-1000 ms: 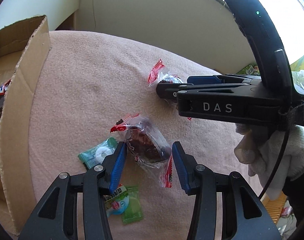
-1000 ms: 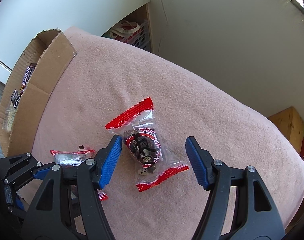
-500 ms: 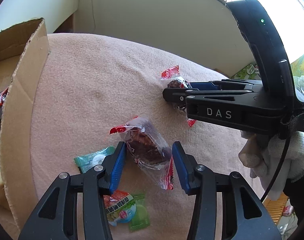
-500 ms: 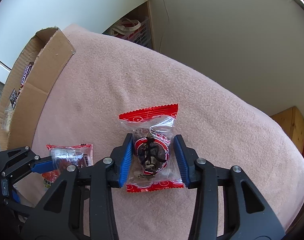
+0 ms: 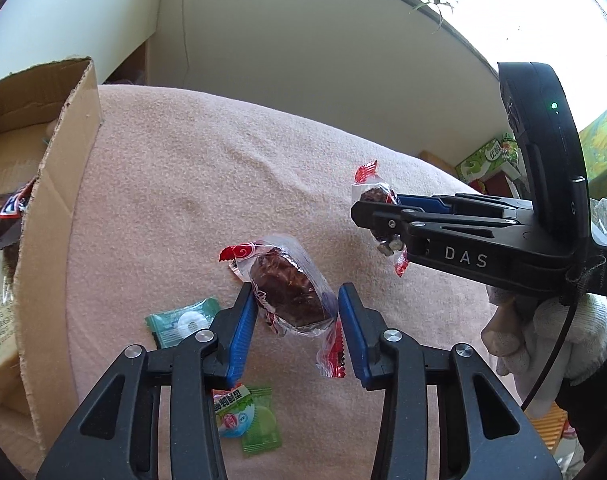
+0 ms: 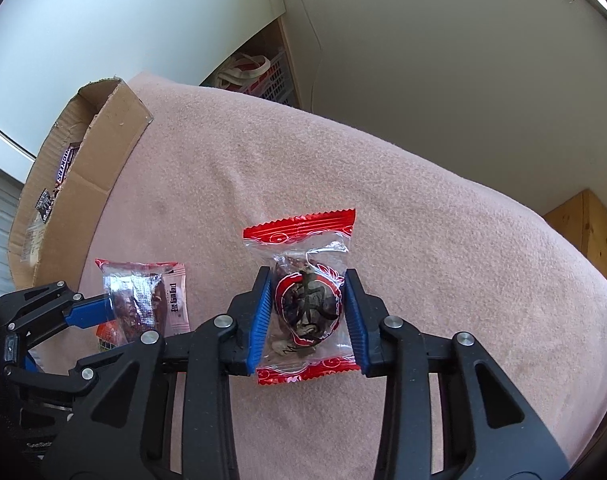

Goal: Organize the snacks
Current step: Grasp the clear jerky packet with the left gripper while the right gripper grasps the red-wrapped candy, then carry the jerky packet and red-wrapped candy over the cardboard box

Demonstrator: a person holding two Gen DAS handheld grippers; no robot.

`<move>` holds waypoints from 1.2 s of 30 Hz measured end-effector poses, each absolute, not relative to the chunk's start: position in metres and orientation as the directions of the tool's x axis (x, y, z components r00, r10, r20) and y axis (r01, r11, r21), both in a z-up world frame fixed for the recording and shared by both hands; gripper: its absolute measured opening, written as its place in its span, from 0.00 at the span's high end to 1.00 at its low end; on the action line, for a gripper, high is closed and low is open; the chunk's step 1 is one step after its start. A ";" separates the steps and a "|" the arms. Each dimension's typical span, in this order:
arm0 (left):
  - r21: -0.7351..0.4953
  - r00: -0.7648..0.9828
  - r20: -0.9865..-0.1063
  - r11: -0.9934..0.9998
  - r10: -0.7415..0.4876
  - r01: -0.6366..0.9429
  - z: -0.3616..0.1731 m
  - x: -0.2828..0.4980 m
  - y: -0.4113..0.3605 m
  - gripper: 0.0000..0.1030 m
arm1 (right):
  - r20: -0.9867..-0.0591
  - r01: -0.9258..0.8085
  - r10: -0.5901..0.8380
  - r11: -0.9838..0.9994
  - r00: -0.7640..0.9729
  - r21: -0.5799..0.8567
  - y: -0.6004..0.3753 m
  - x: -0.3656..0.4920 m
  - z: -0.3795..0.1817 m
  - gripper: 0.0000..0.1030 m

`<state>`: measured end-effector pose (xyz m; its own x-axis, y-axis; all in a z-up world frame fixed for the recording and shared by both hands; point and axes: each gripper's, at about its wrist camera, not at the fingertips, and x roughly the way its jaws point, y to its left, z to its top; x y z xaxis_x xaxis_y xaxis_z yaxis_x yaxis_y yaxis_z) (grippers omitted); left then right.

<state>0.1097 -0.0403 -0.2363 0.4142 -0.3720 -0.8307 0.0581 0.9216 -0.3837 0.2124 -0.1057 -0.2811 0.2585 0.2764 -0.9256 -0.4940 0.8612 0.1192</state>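
The left gripper [image 5: 297, 322] is closing on a brown snack [image 5: 291, 292]; the right gripper [image 6: 308, 312] is closing on a red-ended snack [image 6: 307, 300]; the pink cloth [image 6: 443, 240] beyond is bare

Both grippers were angled steeply downward; the left gripper [image 5: 294, 318] and right gripper [image 6: 307, 312] were each being closed, blue pads nearly together.

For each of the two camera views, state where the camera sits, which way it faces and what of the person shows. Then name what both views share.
Left wrist: on the left tongs, facing down at the pink blanket; jaws closing around a date snack; a gloved hand shows.
Right wrist: on the right tongs, facing down; jaws closing on a red-ended snack.
Shared: blanket, cardboard box, each other's tongs and snacks.
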 end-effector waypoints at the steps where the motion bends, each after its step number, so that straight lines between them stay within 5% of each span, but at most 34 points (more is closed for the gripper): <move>1: -0.385 0.419 -0.827 0.921 -0.374 0.061 -0.234 0.111 -0.035 0.61 | -0.924 -0.493 0.278 0.862 0.263 0.119 -0.108 0.210 -0.279 0.65; 36: -0.375 0.592 -0.774 0.916 -0.223 -0.146 -0.181 0.024 0.098 0.61 | -0.859 -0.681 0.432 0.718 0.276 0.142 0.009 0.145 -0.194 0.65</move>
